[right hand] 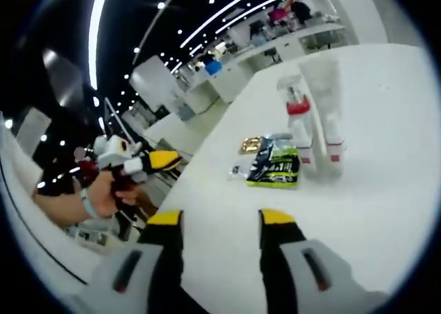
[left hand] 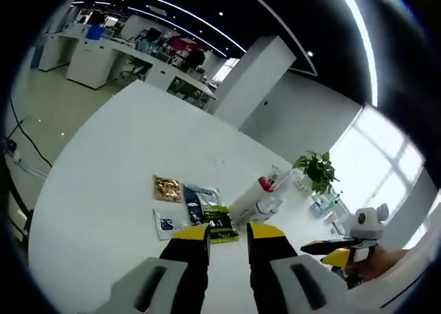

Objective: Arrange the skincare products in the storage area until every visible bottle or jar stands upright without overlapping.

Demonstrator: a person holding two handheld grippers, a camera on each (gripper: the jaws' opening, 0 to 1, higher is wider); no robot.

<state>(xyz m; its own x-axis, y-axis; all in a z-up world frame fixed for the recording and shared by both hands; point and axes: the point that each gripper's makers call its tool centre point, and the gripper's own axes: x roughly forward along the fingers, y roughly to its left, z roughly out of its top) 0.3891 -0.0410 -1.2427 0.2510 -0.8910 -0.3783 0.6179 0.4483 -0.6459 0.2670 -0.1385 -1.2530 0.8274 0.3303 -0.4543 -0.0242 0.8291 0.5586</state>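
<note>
Several skincare items sit together on the white table [left hand: 117, 162]. A clear pump bottle with a red collar [right hand: 295, 106] and two white tubes with red bands [right hand: 334, 131] stand close together; in the left gripper view the same group [left hand: 260, 195] lies just beyond my jaws. Beside them lie flat sachets: a green-black one [right hand: 275, 168] [left hand: 219, 224], a gold one [left hand: 167, 189] and a white-blue one [left hand: 165, 223]. My left gripper [left hand: 227, 235] is open and short of the sachets, holding nothing. The right gripper [right hand: 220, 221] is open too, hovering in front of the sachets.
A hand holds the right gripper [left hand: 334, 250] at the table's right edge; the left gripper [right hand: 165, 162] shows at the left, off the table's side. A potted plant [left hand: 317, 171] stands behind the products. Bare tabletop [right hand: 372, 211] stretches all around them.
</note>
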